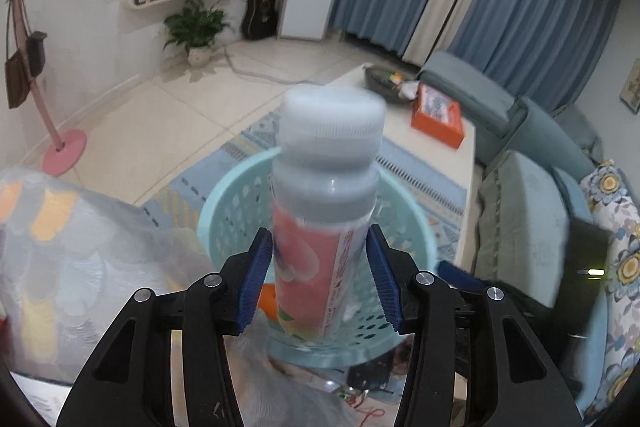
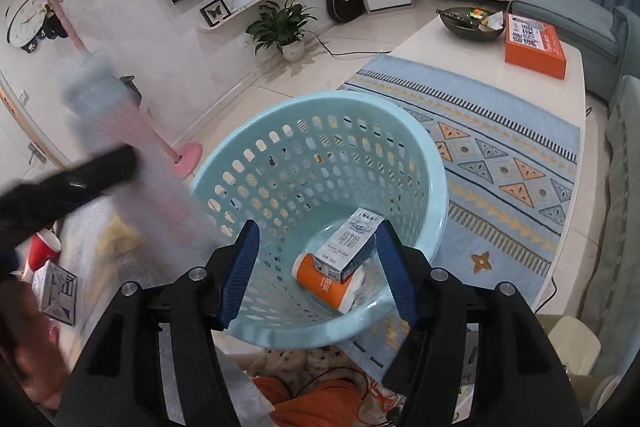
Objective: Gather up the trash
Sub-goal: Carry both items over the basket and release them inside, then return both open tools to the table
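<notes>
My left gripper [image 1: 318,279] is shut on a plastic bottle [image 1: 320,211] with a pink label and a grey cap, held upright above the light blue perforated basket [image 1: 224,211]. The same bottle [image 2: 132,147] shows blurred at the left of the right wrist view, beside the basket [image 2: 400,131]. My right gripper [image 2: 316,271] is open and empty over the basket's near rim. Inside the basket lie an orange cup [image 2: 320,281] and a small white carton [image 2: 350,247].
A patterned blue rug [image 2: 500,155] lies under the basket. A white coffee table [image 2: 572,131] holds an orange box [image 2: 534,45] and a dark bowl [image 2: 470,21]. A blue sofa [image 1: 532,195] is at right. A patterned blanket [image 1: 68,247], a red cup [image 2: 42,251] and a pink coat stand [image 2: 186,157] are at left.
</notes>
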`<state>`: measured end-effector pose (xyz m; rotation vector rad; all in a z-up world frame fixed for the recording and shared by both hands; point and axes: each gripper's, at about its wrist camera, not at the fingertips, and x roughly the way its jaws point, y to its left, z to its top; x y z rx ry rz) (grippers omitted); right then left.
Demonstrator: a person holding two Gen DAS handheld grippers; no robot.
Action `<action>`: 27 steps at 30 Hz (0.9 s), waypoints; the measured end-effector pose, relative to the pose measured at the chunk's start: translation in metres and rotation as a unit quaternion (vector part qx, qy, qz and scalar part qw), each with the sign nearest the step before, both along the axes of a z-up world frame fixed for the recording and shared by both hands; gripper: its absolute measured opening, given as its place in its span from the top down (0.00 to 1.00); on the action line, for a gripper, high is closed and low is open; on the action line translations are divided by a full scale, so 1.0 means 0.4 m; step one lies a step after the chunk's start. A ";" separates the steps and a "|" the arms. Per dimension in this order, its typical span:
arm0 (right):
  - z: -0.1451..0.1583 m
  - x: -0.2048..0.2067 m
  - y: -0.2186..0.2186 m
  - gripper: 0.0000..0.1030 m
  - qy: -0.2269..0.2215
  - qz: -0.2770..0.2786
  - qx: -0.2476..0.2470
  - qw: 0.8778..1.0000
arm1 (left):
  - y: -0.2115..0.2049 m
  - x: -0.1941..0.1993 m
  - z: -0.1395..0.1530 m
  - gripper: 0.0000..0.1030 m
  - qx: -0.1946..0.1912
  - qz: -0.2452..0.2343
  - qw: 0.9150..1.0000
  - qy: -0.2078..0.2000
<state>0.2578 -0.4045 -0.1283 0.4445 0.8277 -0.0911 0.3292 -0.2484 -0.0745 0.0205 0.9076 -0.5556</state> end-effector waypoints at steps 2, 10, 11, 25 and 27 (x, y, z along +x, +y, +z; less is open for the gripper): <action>0.008 -0.009 0.003 0.45 -0.002 0.002 -0.001 1.000 | 0.002 0.000 -0.017 0.44 0.004 0.001 1.000 0.008; 0.053 -0.039 0.050 0.45 -0.017 0.024 -0.009 1.000 | 0.049 -0.044 0.012 0.35 0.006 0.003 1.000 -0.002; 0.061 -0.043 0.059 0.45 -0.020 0.027 -0.011 0.999 | 0.063 -0.054 0.021 0.35 0.004 0.006 1.000 -0.005; 0.248 -0.133 0.254 0.39 -0.096 0.091 -0.023 0.991 | 0.321 -0.292 0.157 0.35 0.007 0.074 0.995 -0.067; 0.267 -0.139 0.288 0.38 -0.102 0.104 -0.020 0.989 | 0.369 -0.324 0.170 0.35 0.012 0.089 0.993 -0.076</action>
